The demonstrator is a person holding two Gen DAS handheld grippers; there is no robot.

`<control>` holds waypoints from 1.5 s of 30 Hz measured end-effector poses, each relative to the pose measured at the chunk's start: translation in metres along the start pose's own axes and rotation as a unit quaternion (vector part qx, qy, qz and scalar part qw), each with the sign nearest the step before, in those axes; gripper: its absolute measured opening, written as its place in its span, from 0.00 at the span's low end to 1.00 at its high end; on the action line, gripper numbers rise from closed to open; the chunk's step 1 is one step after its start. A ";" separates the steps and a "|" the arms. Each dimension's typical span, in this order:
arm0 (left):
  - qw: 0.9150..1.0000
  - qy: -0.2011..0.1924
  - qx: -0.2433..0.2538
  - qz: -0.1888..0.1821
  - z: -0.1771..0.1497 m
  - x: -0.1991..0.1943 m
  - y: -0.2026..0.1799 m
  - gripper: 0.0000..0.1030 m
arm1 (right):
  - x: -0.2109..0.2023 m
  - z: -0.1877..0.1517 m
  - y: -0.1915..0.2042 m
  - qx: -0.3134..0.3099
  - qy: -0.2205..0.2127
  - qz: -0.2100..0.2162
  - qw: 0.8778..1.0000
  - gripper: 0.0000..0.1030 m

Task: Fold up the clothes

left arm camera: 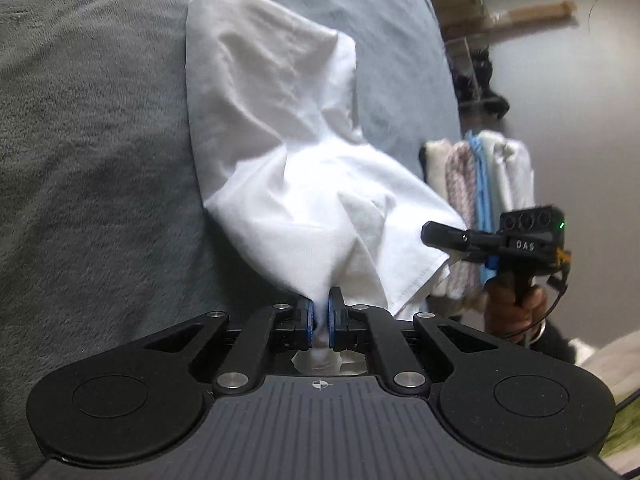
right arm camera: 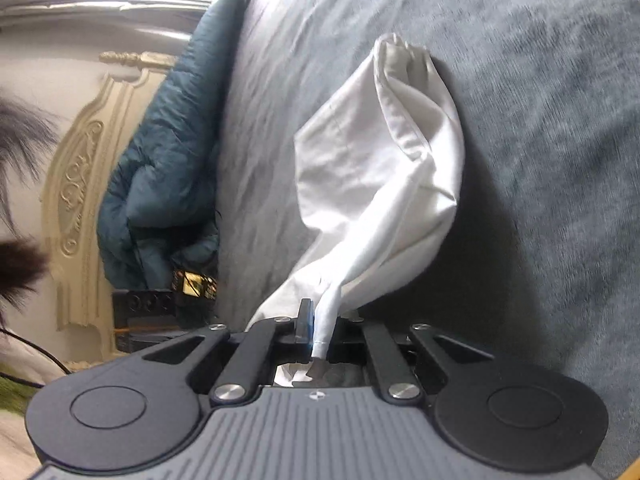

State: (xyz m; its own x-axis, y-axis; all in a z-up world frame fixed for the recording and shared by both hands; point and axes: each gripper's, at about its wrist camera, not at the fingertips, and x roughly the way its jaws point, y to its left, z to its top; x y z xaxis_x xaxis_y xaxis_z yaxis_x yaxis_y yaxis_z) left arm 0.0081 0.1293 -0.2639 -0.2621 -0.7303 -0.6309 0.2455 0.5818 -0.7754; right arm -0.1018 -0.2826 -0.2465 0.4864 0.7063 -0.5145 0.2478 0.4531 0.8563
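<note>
A white cloth (left arm camera: 280,160) is gripped at two spots, one per gripper, over a grey blanket (left arm camera: 88,160). In the left wrist view, the left gripper (left arm camera: 320,312) is seen clenched on a bunched bit of the cloth's near edge; fabric is pinched between the blue pads and a tuft pokes out behind them. From there the cloth fans out fwd & away from the jaws, its far part lying on the blanket. The right gripper (left arm camera: 436,236) is seen to the right, held in a hand (left arm camera: 516,304), its tip at the cloth's right edge.

In the right wrist view, the right gripper (right arm camera: 320,324) is clamped on a twisted strand of the same cloth (right arm camera: 380,168), which rises fwd from the jaws w/ folds hanging over the blanket (right arm camera: 540,160). A stack of folded laundry (left arm camera: 480,184) is seen beyond the cloth, nr the bed's edge.
</note>
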 end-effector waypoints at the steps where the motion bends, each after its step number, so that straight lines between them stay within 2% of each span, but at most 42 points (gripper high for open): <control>1: 1.000 -0.006 -0.007 -0.006 0.003 -0.002 0.001 0.04 | -0.001 0.003 0.002 0.003 -0.004 0.003 1.000 0.06; 14: 0.992 -0.066 -0.095 -0.057 0.050 0.006 0.010 0.05 | 0.010 0.048 -0.004 0.073 -0.052 0.043 0.995 0.06; 17: 0.988 -0.074 -0.120 -0.063 0.070 0.011 0.019 0.05 | 0.018 0.063 -0.010 0.101 -0.063 0.054 0.991 0.06; 20: 0.982 -0.064 -0.165 -0.061 0.093 0.020 0.040 0.06 | 0.031 0.079 -0.024 0.140 -0.070 0.067 0.985 0.08; 22: 0.979 -0.078 -0.179 -0.056 0.106 0.024 0.050 0.10 | 0.044 0.091 -0.037 0.174 -0.073 0.075 0.979 0.10; 23: 0.975 -0.088 -0.196 -0.059 0.110 0.025 0.057 0.12 | 0.051 0.097 -0.044 0.191 -0.073 0.080 0.976 0.11; 25: 0.964 -0.097 -0.233 -0.085 0.113 0.029 0.070 0.20 | 0.065 0.106 -0.061 0.233 -0.075 0.096 0.965 0.23; 28: 0.938 -0.111 -0.301 -0.132 0.107 0.033 0.087 0.23 | 0.076 0.115 -0.076 0.262 -0.089 0.116 0.954 0.35; 32: 0.922 -0.143 -0.325 -0.157 0.096 0.029 0.094 0.26 | 0.078 0.122 -0.084 0.266 -0.122 0.130 0.947 0.44; 34: 0.919 -0.163 -0.318 -0.166 0.092 0.025 0.092 0.38 | 0.077 0.124 -0.082 0.256 -0.133 0.126 0.949 0.48; 37: 0.914 -0.191 -0.307 -0.182 0.092 0.019 0.091 0.43 | 0.073 0.125 -0.072 0.229 -0.144 0.102 0.957 0.48; 39: 0.909 -0.216 -0.303 -0.188 0.095 0.014 0.092 0.43 | 0.066 0.126 -0.052 0.162 -0.150 0.064 0.973 0.47; 41: 0.907 -0.237 -0.297 -0.180 0.099 0.008 0.092 0.43 | 0.064 0.126 -0.022 0.073 -0.148 0.018 0.986 0.45; 42: 0.910 -0.244 -0.291 -0.165 0.100 0.006 0.091 0.43 | 0.068 0.126 -0.005 0.020 -0.139 -0.004 0.990 0.43; 43: 0.918 -0.248 -0.276 -0.143 0.103 0.003 0.088 0.43 | 0.071 0.127 0.012 -0.032 -0.129 -0.025 0.991 0.40; 45: 0.932 -0.244 -0.247 -0.102 0.105 0.001 0.082 0.43 | 0.096 0.128 0.041 -0.143 -0.072 -0.042 0.986 0.37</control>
State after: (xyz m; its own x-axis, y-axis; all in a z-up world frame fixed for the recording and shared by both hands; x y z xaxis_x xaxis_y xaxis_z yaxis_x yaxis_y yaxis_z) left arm 0.1260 0.1387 -0.3254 0.2298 -0.8491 -0.4756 -0.2537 0.4195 -0.8716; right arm 0.0621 -0.2652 -0.2549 0.5938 0.5842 -0.5533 0.0561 0.6559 0.7527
